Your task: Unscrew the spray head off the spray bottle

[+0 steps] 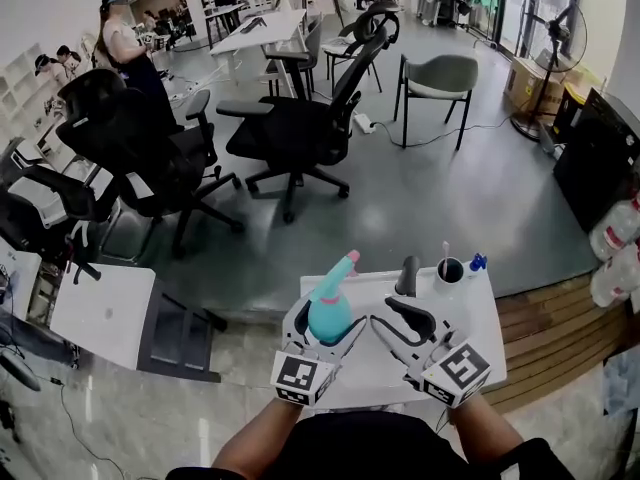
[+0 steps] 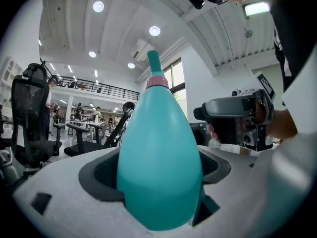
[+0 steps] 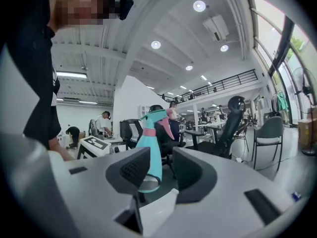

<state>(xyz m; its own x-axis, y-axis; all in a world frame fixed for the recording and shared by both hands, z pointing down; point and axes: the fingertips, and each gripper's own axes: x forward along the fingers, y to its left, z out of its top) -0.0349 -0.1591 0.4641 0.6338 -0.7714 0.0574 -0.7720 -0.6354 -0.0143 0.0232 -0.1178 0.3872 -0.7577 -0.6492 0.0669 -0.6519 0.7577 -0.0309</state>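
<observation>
spray bottle (image 1: 330,310) upright at the left end of a small white table (image 1: 485,313), teal body clamped between the pads of the left gripper (image 1: 325,320), spray head (image 1: 343,264) with pink trigger and pink collar still screwed on top; whether standing on the tabletop or lifted off it, not clear. table's left and far edges just beside the bottle, open grey floor (image 1: 450,198) beyond the far edge, wooden decking (image 1: 560,318) past the right edge, a second white surface (image 1: 100,313) well apart to the left. bare tabletop under and right of the grippers. right gripper (image 1: 395,320) just beside the bottle on its right, jaws apart, nothing between the pads, touching nothing; bottle visible through the gap in the right gripper view, beyond the fingertips. count: one spray bottle, one spray head, two grippers, one black cup (image 1: 449,269) with a straw, one dark upright cylinder (image 1: 407,275), one small blue item (image 1: 478,262), these three along the far edge; several office chairs (image 1: 300,128) farther off on the floor.
</observation>
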